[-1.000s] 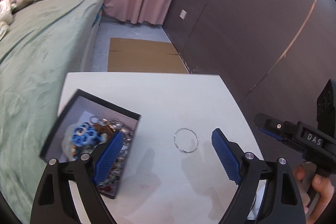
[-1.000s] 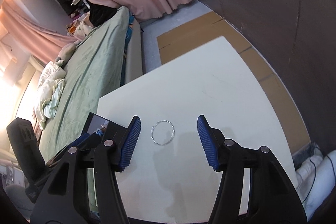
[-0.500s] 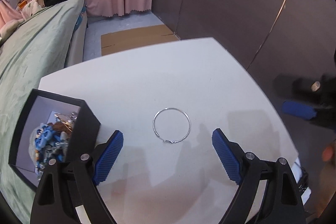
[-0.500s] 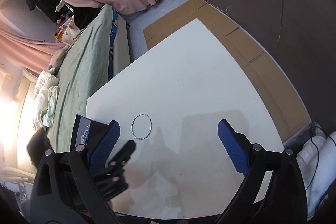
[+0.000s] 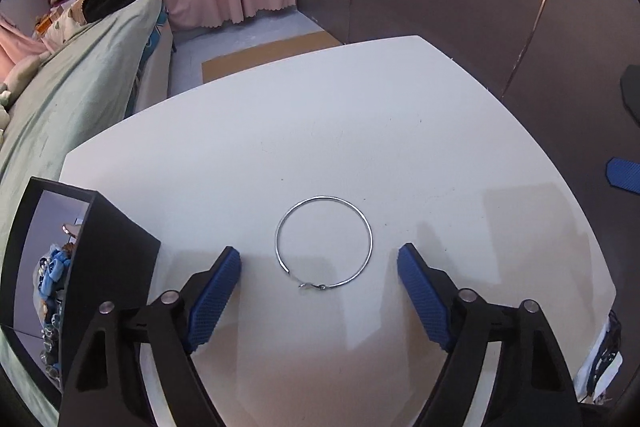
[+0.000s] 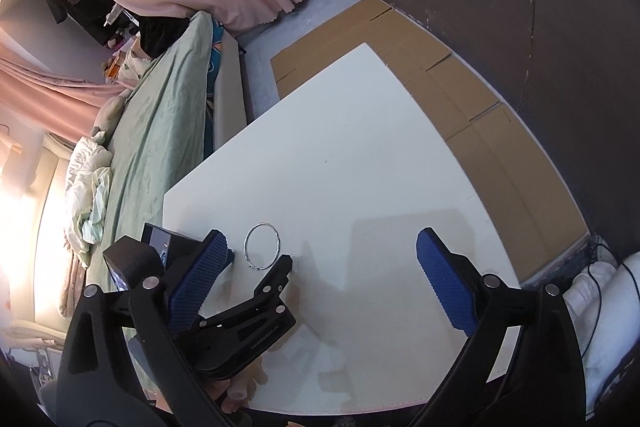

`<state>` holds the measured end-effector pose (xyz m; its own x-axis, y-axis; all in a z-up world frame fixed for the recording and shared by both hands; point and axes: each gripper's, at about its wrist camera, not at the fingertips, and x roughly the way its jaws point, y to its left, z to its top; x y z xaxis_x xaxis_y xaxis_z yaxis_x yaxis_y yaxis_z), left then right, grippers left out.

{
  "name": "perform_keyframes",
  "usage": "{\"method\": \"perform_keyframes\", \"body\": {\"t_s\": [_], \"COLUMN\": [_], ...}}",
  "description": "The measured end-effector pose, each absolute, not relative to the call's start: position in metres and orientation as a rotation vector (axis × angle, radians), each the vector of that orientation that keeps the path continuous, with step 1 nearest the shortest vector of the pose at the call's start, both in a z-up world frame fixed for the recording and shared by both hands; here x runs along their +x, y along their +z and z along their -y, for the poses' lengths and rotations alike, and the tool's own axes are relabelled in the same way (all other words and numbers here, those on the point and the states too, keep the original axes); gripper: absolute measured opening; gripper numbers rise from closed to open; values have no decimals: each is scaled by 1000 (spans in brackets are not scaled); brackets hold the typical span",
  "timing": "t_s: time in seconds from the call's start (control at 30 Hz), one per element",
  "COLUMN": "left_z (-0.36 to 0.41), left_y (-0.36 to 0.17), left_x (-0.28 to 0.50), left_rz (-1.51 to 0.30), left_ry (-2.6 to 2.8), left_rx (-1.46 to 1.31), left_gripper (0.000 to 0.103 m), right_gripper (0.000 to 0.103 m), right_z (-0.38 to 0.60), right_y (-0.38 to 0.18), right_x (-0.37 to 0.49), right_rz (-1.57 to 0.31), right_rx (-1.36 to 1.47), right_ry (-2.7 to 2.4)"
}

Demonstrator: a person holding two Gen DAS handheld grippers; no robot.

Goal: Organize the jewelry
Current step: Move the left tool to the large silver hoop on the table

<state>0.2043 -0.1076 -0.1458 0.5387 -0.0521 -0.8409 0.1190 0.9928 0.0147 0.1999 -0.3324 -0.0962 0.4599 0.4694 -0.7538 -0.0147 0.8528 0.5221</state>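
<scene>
Silver hoop [image 5: 324, 242] lies flat on white table [image 5: 360, 131], round so no long axis, clasp toward camera. Black jewelry box [image 5: 86, 255] just left, apart, beads inside. L gripper [image 5: 319, 269] low, jaws wide, straddling hoop w/o contact. R gripper [image 6: 322, 259] higher, wide, holding nothing.
</scene>
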Motion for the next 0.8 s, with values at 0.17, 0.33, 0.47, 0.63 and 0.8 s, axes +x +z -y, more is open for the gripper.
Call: {"method": "perform_keyframes", "body": {"t_s": [0.17, 0.33, 0.47, 0.63, 0.8], "left_z": [113, 111, 102, 92, 84], "left_y": [-144, -141, -138, -134, -122], "left_x": [203, 203, 204, 205, 204], "left_rz": [-983, -988, -1005, -1010, -974], "left_ry": [-122, -133, -138, -139, -135], "left_rx": [90, 79, 36, -10, -33], "left_gripper": [56, 40, 7, 7, 14], "right_gripper": [95, 95, 95, 95, 95], "right_z": [332, 330, 326, 323, 328], "right_y": [-96, -95, -95, -98, -100], "right_x": [200, 200, 201, 203, 205], "right_rz": [-1061, -1065, -1067, -1074, -1072], "right_rx": [478, 462, 452, 445, 473], "right_ry": [316, 317, 312, 308, 306]}}
